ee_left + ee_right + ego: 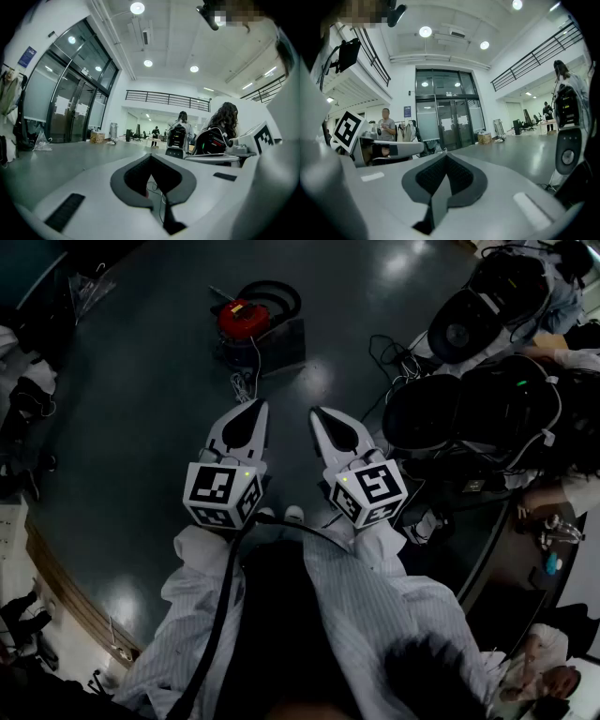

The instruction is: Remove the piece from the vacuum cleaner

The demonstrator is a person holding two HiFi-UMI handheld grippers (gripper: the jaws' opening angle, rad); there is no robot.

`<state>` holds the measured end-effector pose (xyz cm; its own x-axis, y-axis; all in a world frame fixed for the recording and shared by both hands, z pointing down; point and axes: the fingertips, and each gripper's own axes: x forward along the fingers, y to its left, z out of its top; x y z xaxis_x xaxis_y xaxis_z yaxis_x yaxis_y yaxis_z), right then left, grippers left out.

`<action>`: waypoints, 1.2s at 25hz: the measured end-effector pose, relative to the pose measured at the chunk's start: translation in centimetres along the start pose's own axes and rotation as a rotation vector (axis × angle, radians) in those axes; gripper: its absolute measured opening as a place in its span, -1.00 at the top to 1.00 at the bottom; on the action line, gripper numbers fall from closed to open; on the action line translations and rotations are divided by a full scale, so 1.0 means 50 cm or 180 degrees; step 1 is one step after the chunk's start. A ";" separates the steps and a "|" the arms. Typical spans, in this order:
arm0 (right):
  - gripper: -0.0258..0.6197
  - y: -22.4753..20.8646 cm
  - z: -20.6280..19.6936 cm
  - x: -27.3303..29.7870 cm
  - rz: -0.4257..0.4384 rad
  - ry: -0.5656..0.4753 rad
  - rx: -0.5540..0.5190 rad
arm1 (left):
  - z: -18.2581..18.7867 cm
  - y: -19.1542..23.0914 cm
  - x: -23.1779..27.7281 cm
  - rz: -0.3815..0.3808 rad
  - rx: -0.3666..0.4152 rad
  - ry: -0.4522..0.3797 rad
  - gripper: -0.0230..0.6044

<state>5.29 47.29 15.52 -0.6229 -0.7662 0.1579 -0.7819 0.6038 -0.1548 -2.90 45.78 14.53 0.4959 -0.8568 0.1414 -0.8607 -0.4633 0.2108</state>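
A red canister vacuum cleaner with a black hose looped behind it stands on the dark floor, far ahead in the head view. Its white cord lies coiled in front of it. My left gripper and right gripper are held side by side at waist height, well short of the vacuum, both shut and empty. The left gripper view shows its own jaws closed, with a bit of cord and something red on the floor seen through the gap. In the right gripper view the jaws are closed on nothing.
Black office chairs and cables crowd the right side by a desk. A dark flat mat lies beside the vacuum. A wall edge and bags line the left. People stand in the distance and near glass doors.
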 end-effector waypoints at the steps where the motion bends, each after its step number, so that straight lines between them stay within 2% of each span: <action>1: 0.93 0.001 -0.001 0.000 0.0000 0.0000 0.0002 | -0.001 0.000 0.000 -0.0001 0.0007 -0.0001 0.92; 11: 0.92 0.003 0.000 0.024 0.0029 0.0025 0.0026 | 0.002 0.027 0.007 0.0069 -0.0015 -0.0019 0.92; 18: 0.92 -0.027 -0.014 0.039 0.0073 0.0088 0.0059 | -0.015 0.041 0.042 0.0180 -0.0090 -0.0005 0.92; 25: 0.92 -0.114 -0.049 0.069 0.0138 0.0282 0.0159 | -0.056 0.049 0.137 0.0284 -0.0144 0.0173 0.92; 30: 0.92 -0.213 -0.082 0.174 0.0166 0.0331 0.0187 | -0.094 0.108 0.263 0.0313 -0.0106 0.0267 0.92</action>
<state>8.12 35.09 22.52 -0.6642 -0.7052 0.2480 -0.7476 0.6260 -0.2219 -0.49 33.08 22.09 0.4184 -0.8752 0.2430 -0.9021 -0.3691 0.2238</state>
